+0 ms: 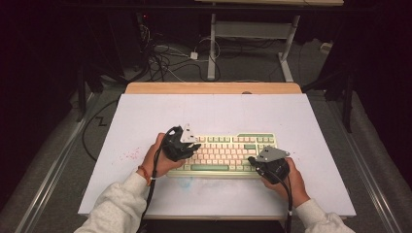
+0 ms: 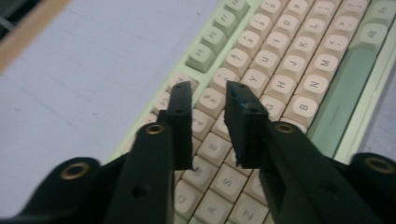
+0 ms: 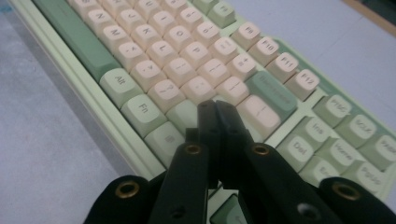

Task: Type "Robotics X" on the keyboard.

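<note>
Dim room, pale tabletop [image 1: 145, 116]; keyboard [image 1: 228, 148] near my edge. Left hand-held gripper [image 2: 208, 95] hovers parted above the number row, right hand-held gripper [image 3: 217, 112] closed over Enter. I judge a keypress comes next, needing a straight descent.

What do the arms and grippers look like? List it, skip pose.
Left gripper: black body, grey three-cornered plate on top, black cable trailing back along the forearm, brass-coloured rivets on two flat black jaws. Right gripper: the same build, plate and cable. Both sleeves are light grey, knit-looking. An orange-red band sits at the left wrist.
</note>
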The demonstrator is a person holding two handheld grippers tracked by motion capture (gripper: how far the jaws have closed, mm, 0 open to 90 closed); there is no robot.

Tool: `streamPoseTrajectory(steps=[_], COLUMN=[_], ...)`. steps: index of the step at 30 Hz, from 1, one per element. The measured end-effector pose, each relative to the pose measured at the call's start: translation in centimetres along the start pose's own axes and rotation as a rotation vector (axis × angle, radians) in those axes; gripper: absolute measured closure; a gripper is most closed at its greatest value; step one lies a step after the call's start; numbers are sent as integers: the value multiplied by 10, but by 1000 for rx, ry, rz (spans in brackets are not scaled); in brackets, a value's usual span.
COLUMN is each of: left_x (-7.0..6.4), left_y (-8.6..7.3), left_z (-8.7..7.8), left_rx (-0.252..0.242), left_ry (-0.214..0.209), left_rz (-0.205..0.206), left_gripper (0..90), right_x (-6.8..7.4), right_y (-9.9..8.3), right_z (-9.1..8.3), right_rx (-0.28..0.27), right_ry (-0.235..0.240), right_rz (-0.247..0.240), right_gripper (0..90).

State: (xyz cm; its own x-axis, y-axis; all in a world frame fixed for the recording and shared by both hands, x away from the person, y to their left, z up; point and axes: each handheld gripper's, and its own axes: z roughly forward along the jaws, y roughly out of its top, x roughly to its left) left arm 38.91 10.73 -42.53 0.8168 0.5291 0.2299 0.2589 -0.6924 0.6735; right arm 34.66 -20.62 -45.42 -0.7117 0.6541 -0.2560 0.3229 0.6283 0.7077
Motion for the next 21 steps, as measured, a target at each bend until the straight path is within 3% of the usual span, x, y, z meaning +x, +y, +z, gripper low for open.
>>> streamPoseTrajectory(steps=[6,11,18,21], left_x=[-5,-8,-16,-21], left_y=[-16,-30,-59,-75], left_z=[-19,-29,-40,-42], left_rx=[-60,-111,-114,-86], left_ry=[92,117,164,173], left_rz=[34,20,11,14], left_gripper=[419,248,210,204], right_x=[-2,-2,-2,-1], right_y=[2,5,10,14], right_z=[-9,-16,-19,-18], right_rx=[-32,-56,-68,-72], right_ry=[-8,-2,8,14], right_rz=[1,8,6,1], right_gripper=[900,900,900,900])
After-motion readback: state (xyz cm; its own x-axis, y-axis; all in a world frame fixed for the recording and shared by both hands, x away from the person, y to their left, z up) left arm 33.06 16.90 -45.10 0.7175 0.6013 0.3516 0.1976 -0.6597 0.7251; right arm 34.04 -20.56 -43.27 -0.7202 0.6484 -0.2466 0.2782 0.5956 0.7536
